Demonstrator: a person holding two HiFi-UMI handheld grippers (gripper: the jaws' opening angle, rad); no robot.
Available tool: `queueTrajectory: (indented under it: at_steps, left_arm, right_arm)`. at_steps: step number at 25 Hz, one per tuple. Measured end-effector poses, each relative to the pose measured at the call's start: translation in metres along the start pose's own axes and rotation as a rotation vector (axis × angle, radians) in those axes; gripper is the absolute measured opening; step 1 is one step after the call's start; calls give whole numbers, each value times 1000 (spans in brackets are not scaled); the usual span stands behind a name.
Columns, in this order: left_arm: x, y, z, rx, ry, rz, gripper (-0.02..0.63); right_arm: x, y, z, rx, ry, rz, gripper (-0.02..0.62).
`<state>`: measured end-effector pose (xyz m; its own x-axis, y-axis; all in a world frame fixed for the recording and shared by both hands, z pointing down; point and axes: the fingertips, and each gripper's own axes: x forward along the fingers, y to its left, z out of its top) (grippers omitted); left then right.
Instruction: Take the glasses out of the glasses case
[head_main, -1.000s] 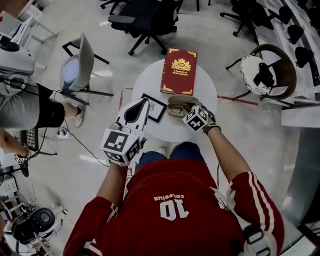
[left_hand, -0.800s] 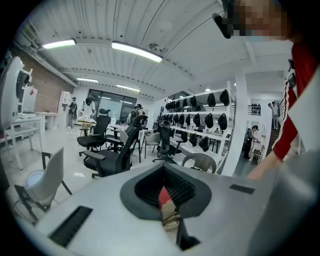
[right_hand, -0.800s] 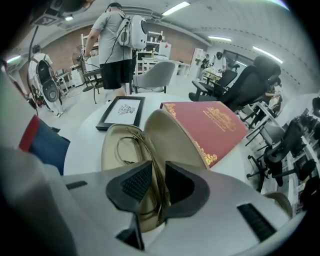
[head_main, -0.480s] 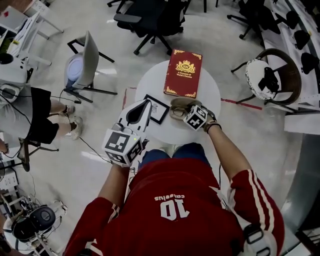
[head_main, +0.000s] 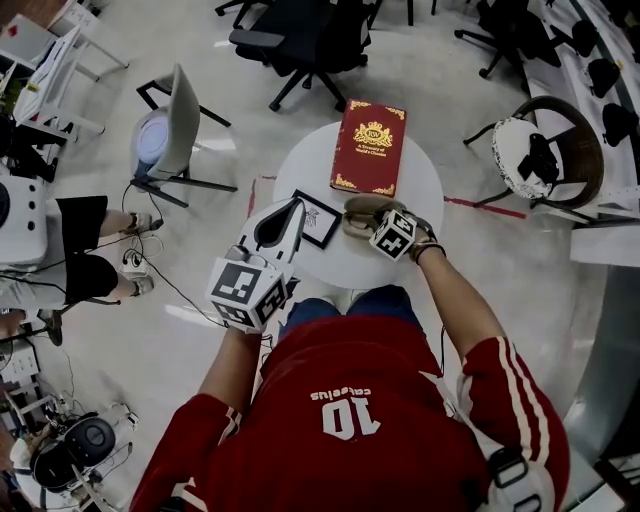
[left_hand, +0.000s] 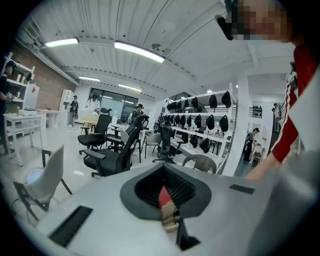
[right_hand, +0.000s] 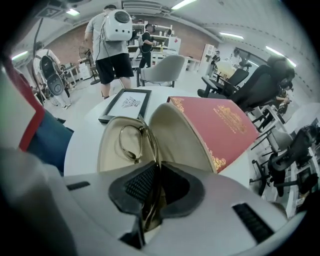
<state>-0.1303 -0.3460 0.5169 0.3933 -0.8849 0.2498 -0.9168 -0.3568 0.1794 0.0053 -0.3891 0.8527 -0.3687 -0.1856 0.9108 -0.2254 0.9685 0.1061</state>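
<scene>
An open tan glasses case (head_main: 357, 209) lies on the round white table (head_main: 420, 180), in front of the red book. In the right gripper view the case (right_hand: 176, 134) shows its cream lining, with gold wire-rimmed glasses (right_hand: 131, 141) standing in it. My right gripper (right_hand: 152, 172) is shut on the near part of the glasses frame; in the head view this gripper (head_main: 370, 218) sits right over the case. My left gripper (head_main: 289, 207) hovers by the table's left side, above a black picture frame, level and pointing out into the room. Its jaws (left_hand: 165, 192) are shut and hold nothing.
A red hardback book (head_main: 369, 147) lies at the table's far side. The black picture frame (head_main: 316, 217) lies left of the case. A white chair (head_main: 165, 130) stands to the left, a wicker chair (head_main: 535, 140) to the right, and a black office chair (head_main: 290, 40) beyond the table. A person (head_main: 60, 250) stands at the far left.
Both grippers have stayed almost where they were, the right one still at the case. The person at the left edge has shifted further out of view.
</scene>
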Motion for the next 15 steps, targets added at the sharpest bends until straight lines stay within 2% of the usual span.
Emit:
queueTrajectory:
  at_steps: [5,15]
  left_arm:
    - [-5,-1,3,-7,-1,-10,6]
    - [-15,-8,14,-3,-1,-50,6]
  right_arm:
    - [-8,0,1,1,-5,-27,41]
    - [-46,-15,15,51,-62,-145,41]
